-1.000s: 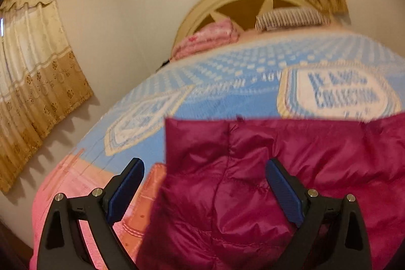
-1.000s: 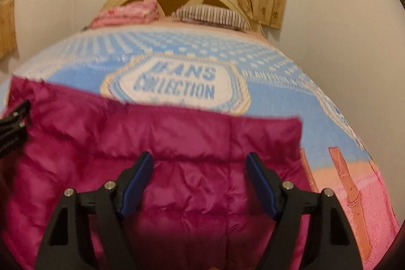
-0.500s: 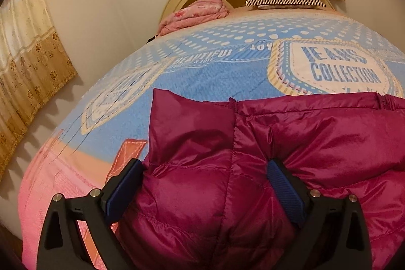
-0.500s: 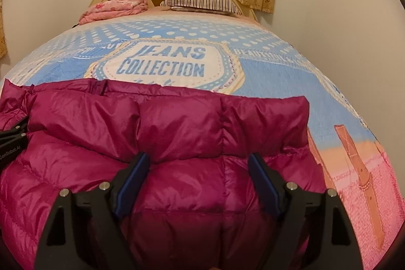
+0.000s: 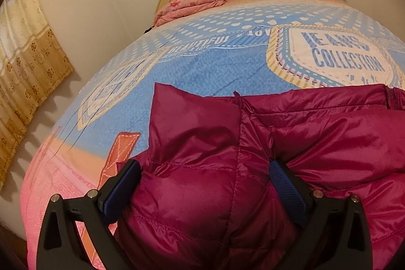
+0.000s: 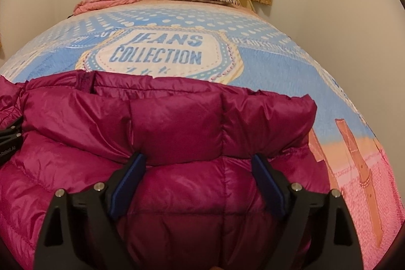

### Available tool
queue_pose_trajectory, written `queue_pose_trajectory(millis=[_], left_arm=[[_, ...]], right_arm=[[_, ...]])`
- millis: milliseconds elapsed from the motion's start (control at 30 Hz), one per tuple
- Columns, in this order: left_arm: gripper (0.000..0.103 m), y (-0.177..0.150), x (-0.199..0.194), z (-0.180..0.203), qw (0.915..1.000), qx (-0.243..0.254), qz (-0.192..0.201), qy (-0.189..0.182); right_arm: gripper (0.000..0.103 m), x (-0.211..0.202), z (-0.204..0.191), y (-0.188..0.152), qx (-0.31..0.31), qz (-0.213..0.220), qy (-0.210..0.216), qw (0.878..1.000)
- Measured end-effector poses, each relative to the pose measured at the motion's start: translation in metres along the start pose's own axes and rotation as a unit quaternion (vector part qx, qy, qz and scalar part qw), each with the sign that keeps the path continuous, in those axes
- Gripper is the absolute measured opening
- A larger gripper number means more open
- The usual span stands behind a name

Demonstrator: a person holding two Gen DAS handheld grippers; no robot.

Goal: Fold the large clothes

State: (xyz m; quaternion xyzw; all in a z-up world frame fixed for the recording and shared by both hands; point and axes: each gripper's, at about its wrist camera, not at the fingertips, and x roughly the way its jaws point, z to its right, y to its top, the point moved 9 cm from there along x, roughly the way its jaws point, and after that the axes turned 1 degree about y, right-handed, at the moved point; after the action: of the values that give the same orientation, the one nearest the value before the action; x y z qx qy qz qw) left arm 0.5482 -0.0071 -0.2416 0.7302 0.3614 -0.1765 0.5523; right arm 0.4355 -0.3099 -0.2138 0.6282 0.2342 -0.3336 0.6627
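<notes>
step: folded edge of jacket (image 5: 253, 156) being laid on the bed (image 5: 202, 62); set both sides down level, smooth toward the fold.
left hand-held gripper (image 5: 205, 184): jaws wide, puffy fabric bulging between them; real grip or not, cannot tell.
right hand-held gripper (image 6: 200, 179): same, wide, fabric between.
jacket: magenta quilted down, slick shiny shell, springy; lies across the near end of the bed.
bed: printed blue-pink cover, flat.

Black triangular-cutout gripper (image 5: 205, 184) arms, silver screws, blue ribbed pads (image 6: 127, 185) on jaws.
</notes>
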Motion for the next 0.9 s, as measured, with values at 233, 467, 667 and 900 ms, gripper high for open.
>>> queue_pose_trajectory(millis=[233, 467, 667, 900], left_arm=[[0.102, 0.000, 0.002, 0.001, 1.0000, 0.001, -0.003, 0.000], [0.102, 0.001, 0.002, 0.001, 1.0000, 0.000, -0.002, 0.000], [0.102, 0.001, 0.002, 0.001, 1.0000, 0.002, -0.003, 0.000], [0.102, 0.005, -0.031, -0.021, 0.9995, -0.022, -0.005, -0.024]], right_arm=[[0.090, 0.004, -0.001, -0.002, -0.005, -0.012, -0.009, 1.000], [0.093, 0.008, 0.000, -0.003, -0.007, -0.024, -0.014, 1.000], [0.093, 0.010, -0.001, -0.005, -0.007, -0.029, -0.013, 0.999], [0.093, -0.002, 0.001, 0.002, -0.009, -0.032, -0.018, 0.999]])
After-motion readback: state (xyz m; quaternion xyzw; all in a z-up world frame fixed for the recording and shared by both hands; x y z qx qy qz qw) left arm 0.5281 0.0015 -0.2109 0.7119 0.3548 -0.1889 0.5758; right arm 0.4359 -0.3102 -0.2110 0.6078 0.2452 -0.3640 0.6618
